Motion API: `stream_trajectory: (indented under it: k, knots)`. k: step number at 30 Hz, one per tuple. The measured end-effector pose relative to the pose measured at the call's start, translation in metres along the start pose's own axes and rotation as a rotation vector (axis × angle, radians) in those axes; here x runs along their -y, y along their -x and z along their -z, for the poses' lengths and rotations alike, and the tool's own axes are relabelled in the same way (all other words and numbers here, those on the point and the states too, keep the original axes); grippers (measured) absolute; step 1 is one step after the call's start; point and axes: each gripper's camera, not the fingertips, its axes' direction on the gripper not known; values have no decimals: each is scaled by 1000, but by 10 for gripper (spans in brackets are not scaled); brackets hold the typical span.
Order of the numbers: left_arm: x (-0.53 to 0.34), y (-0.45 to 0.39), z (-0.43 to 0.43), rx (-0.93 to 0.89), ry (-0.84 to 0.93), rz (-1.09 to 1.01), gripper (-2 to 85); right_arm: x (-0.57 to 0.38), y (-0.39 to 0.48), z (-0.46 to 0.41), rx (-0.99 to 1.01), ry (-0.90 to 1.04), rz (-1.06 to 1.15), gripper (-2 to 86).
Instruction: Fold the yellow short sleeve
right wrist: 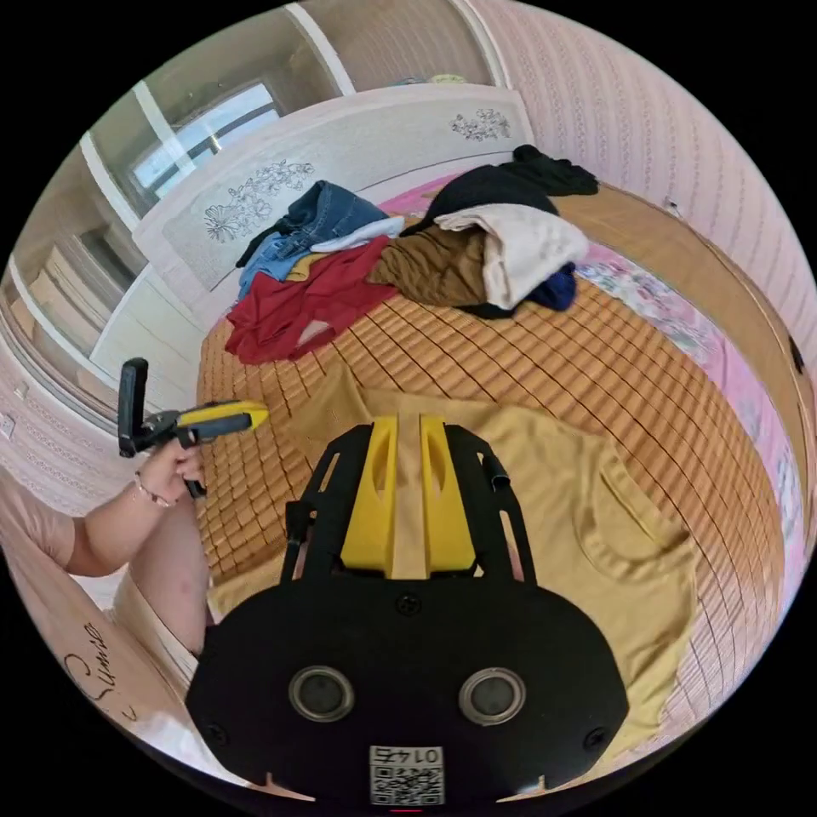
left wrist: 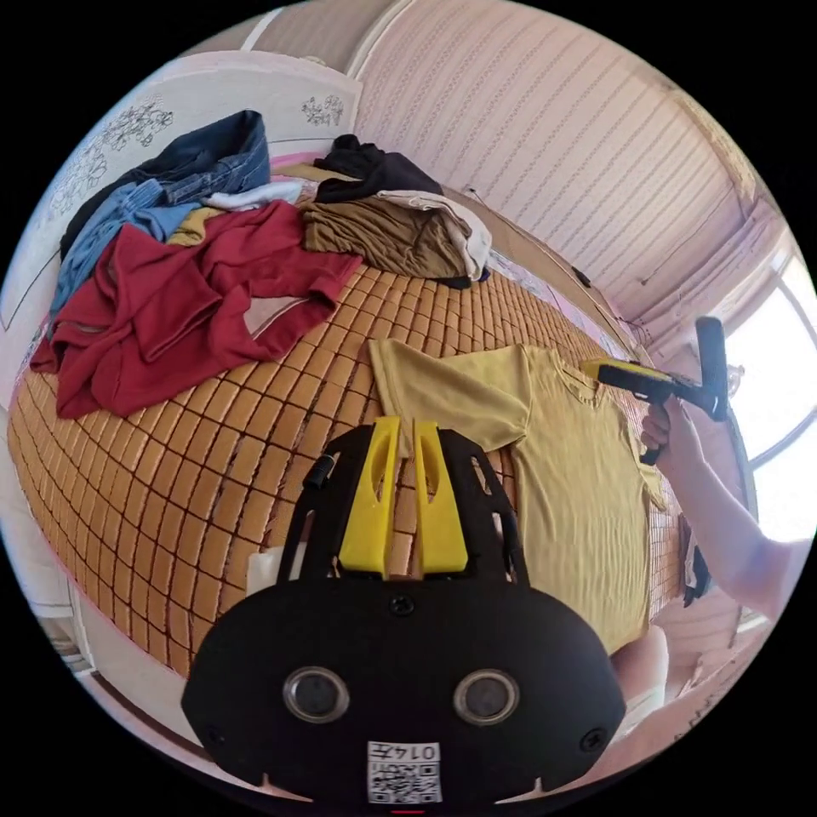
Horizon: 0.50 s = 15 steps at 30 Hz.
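Note:
The yellow short sleeve shirt (left wrist: 570,477) lies spread flat on the woven bamboo mat (left wrist: 213,477) of a bed, with one sleeve (left wrist: 434,391) stretched out. My left gripper (left wrist: 406,430) hovers over the mat just before that sleeve, its jaws together on nothing. In the same view a hand holds my right gripper (left wrist: 589,368) above the collar, also shut and empty. In the right gripper view the shirt (right wrist: 587,511) lies under my right gripper (right wrist: 408,425), and my left gripper (right wrist: 259,415) hangs off to the left over the mat (right wrist: 596,366).
At the head of the bed is a heap of loose clothes: a red garment (left wrist: 187,306), blue jeans (left wrist: 204,162), and brown (left wrist: 383,234), white and black pieces. A white headboard (right wrist: 357,153) stands behind. The person's arm (left wrist: 723,519) reaches in beside a bright window (left wrist: 783,357).

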Motion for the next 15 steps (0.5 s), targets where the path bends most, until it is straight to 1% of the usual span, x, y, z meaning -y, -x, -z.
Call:
stream_trajectory:
  k: [2, 5, 8, 10, 11, 13, 15]
  knots:
    - [27, -27, -10, -2, 31, -117, 35, -56, -52, 30, -191, 73, -122, 39]
    - [66, -72, -31, -20, 59, -267, 39, -103, -113, 58, -295, 177, -275, 52]
    - [109, -122, -63, -69, 89, -392, 44, -126, -156, 84, -376, 194, -385, 68]
    - [136, -152, -87, -105, 127, -452, 51, -133, -176, 100, -381, 162, -440, 74]
    - [150, -172, -105, -79, 158, -499, 59, -133, -185, 106, -377, 145, -461, 76]
    - [167, -197, -130, -55, 210, -563, 70, -125, -194, 107, -347, 121, -460, 78]
    - [180, -210, -152, -49, 261, -559, 77, -107, -195, 99, -306, 105, -422, 82]
